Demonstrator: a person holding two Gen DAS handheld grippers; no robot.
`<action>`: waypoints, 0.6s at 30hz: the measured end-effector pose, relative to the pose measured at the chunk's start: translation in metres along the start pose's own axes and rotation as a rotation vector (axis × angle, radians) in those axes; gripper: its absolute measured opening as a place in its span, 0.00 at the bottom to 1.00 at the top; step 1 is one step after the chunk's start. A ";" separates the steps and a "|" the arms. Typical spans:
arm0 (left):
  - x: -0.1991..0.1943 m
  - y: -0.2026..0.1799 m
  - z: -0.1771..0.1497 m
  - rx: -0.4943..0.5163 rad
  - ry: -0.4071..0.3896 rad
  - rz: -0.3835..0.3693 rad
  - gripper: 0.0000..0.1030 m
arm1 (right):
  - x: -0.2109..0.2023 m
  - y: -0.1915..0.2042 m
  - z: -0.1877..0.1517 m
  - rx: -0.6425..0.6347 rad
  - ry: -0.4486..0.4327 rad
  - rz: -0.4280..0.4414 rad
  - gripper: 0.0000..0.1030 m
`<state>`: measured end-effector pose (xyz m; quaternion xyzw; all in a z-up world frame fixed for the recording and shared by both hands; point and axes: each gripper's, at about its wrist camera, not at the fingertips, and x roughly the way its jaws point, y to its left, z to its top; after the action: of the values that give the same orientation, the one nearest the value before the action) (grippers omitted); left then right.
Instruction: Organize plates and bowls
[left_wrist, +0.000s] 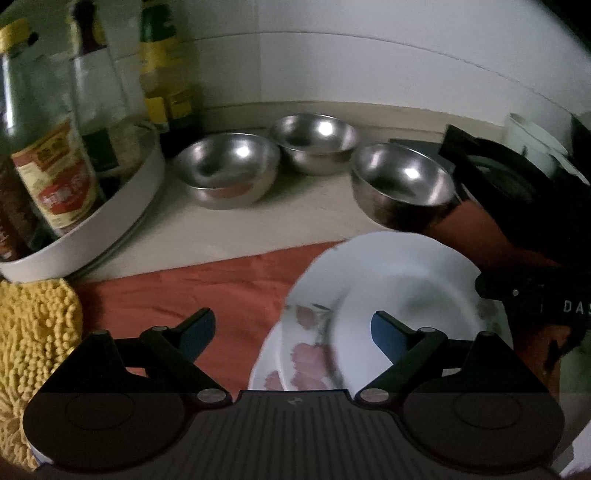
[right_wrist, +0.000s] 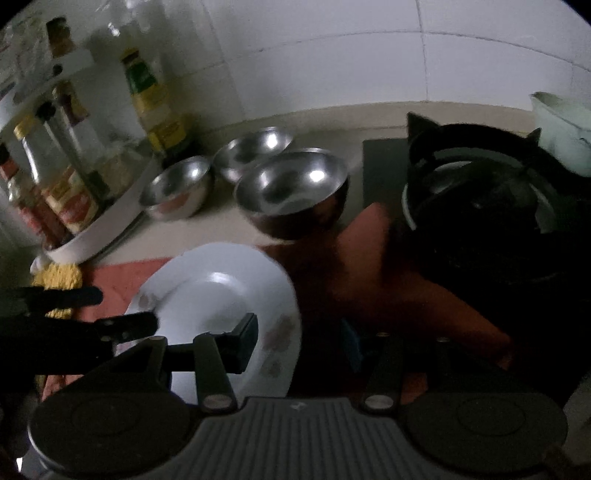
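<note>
3 steel bowls (left_wrist: 225, 168), all empty

Dim kitchen, soft and smeared through fisheye lenses.

Light is weak; the white wall tiles (left_wrist: 369, 62) are brightest, and small glints sit inside the steel bowls (left_wrist: 225, 166). The stove (right_wrist: 498, 206) sinks into near black. The white plate (left_wrist: 388, 295) is motion-blurred at its rim, the bottles (left_wrist: 48, 155) bend and soften near the edges, and corners vignette dark.
</note>
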<state>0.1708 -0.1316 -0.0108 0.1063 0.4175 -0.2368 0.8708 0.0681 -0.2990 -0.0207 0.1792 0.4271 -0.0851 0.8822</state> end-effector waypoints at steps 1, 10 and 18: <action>0.001 0.002 0.002 -0.012 0.004 0.000 0.92 | 0.001 -0.002 0.002 0.013 -0.014 0.003 0.44; 0.033 -0.002 0.014 0.021 0.064 -0.108 0.90 | 0.031 0.013 0.013 0.032 0.039 0.125 0.51; 0.023 0.005 -0.001 0.139 0.116 -0.226 0.88 | 0.020 0.022 0.000 0.070 0.093 0.170 0.51</action>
<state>0.1850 -0.1342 -0.0298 0.1324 0.4591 -0.3551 0.8035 0.0873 -0.2787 -0.0304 0.2492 0.4476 -0.0164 0.8586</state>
